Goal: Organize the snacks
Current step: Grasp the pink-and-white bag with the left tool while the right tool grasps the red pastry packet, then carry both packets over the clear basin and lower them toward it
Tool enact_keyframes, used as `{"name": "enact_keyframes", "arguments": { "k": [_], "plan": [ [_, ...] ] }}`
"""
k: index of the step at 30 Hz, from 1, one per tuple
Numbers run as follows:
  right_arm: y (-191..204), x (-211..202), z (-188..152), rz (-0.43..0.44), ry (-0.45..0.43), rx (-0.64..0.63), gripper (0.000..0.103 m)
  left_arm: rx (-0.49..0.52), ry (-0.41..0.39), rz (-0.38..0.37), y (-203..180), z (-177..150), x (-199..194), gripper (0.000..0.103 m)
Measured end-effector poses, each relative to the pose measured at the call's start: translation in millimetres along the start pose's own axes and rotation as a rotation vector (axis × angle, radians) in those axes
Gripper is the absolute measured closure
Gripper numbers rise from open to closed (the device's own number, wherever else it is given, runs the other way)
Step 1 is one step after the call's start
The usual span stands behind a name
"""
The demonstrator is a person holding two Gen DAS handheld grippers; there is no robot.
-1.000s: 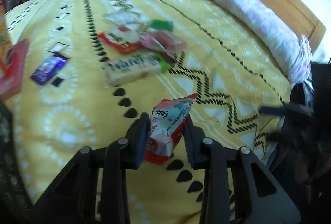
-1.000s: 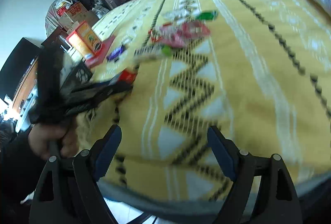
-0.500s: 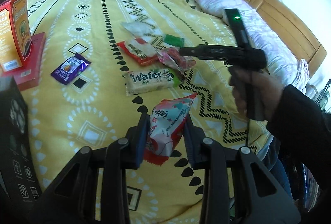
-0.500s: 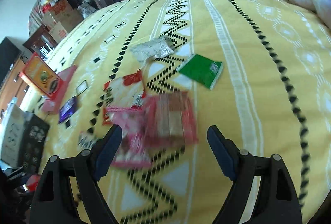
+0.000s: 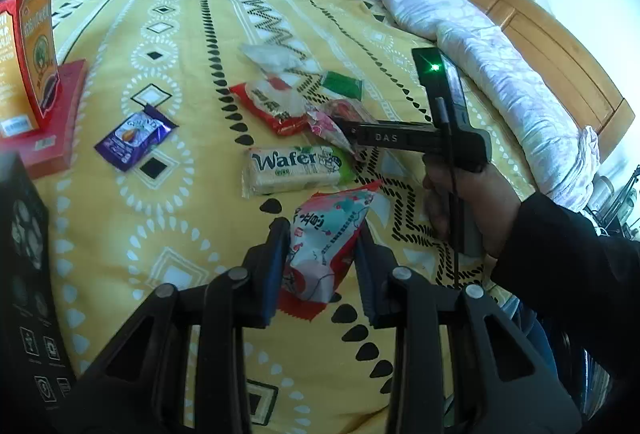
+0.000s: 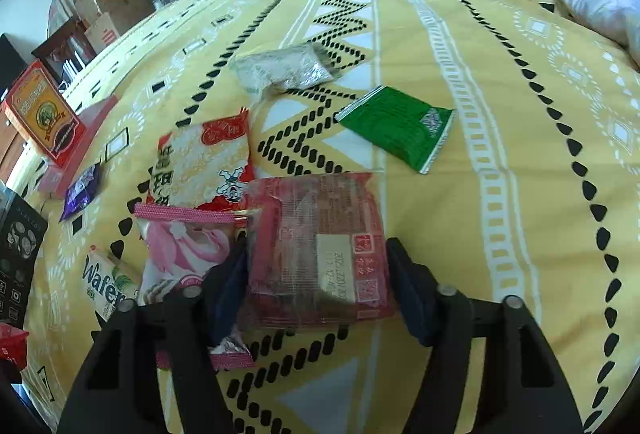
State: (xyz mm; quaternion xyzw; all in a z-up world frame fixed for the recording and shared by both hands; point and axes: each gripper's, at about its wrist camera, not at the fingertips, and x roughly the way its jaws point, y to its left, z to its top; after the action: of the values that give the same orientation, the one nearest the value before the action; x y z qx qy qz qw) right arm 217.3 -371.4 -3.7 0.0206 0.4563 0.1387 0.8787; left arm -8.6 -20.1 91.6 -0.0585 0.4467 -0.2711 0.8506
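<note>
- Your left gripper was clamped on a red-and-white snack packet, which stood up between the pads, raised over the near part of the yellow bedspread.
- Your right gripper had just been closing its jaws around a clear red-wrapped snack pack lying on the bedspread; both pads sat at the pack's side edges, and it looked gripped.
- A pink packet lay just left of that pack, partly under the left finger.
- Beyond them lay a red-and-white rice cracker bag, a green packet to the right and a silvery pouch farthest off.
- The Wafer bar lay near the left gripper; a purple packet sat to its left.
- Your right hand held its gripper's handle on the right of the left wrist view.
</note>
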Motion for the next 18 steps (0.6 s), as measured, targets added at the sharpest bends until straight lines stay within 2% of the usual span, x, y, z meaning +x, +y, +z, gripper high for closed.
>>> {"name": "enact_keyframes", "arguments": {
  "k": [3, 9, 13, 18],
  "plan": [
    [-1.5, -12.3, -1.9, 0.011, -0.026, 0.009, 0.043, 0.013, -0.023, 0.015, -2.4, 3.9, -9.1, 0.07],
    [8.1, -73.6, -11.1, 0.045, -0.149, 0.019, 0.043, 0.043, -0.114, 0.049, -11.2, 15.1, -42.0, 0.07],
    [27.6, -123.1, -13.3, 0.088, -0.244, 0.015, 0.043, 0.074, -0.192, 0.08, -19.7, 24.2, -72.2, 0.07],
    [71.4, -181.2, -2.9, 0.144, -0.346, -0.074, 0.043, 0.082, -0.298, 0.143, -17.6, 34.0, -121.1, 0.07]
  ]
}}
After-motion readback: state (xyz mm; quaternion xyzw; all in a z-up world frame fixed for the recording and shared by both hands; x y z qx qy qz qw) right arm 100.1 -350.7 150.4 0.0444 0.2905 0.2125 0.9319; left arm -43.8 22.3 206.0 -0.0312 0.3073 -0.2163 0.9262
